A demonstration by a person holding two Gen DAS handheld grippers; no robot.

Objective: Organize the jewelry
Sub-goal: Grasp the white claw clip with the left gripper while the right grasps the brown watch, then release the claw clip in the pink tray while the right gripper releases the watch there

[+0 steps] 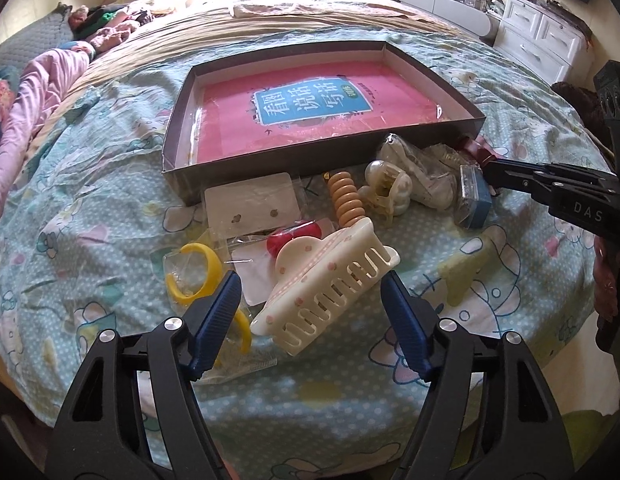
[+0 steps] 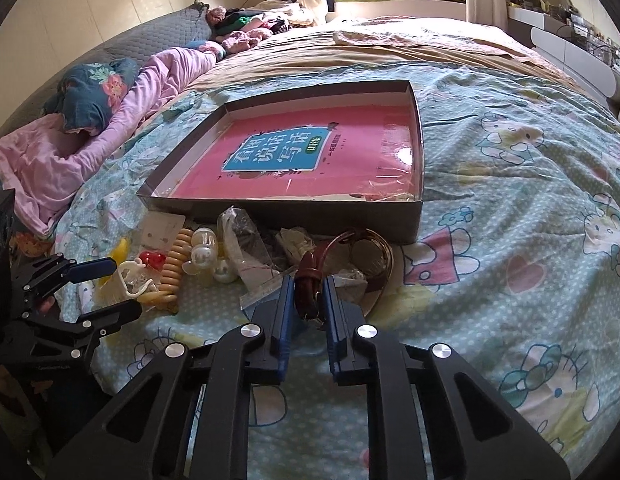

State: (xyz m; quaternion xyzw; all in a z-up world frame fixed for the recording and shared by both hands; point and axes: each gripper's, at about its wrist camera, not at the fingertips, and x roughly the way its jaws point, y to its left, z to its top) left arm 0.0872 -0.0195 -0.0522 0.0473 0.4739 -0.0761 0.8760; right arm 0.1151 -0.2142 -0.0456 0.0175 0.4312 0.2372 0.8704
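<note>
A pile of jewelry and hair pieces lies on the bed in front of a shallow dark box [image 1: 270,156] with a pink book inside. A cream claw hair clip [image 1: 329,284] lies between the blue pads of my left gripper [image 1: 311,280]. The left pad stands clear of the clip, so this gripper is open. My right gripper [image 2: 308,284] is shut on the brown leather strap [image 2: 308,280] of a gold-cased watch [image 2: 365,252] just before the box's [image 2: 310,216] front wall. In the left wrist view the right gripper [image 1: 489,168] reaches in from the right.
Around the clip lie yellow hoop earrings in a bag [image 1: 198,276], an earring card [image 1: 250,204], a tan spiral hair tie [image 1: 345,200], a pearl clip [image 1: 385,192] and a blue-edged packet [image 1: 475,196]. A pink quilt [image 2: 110,128] is bunched at the left. White drawers [image 1: 541,40] stand beyond the bed.
</note>
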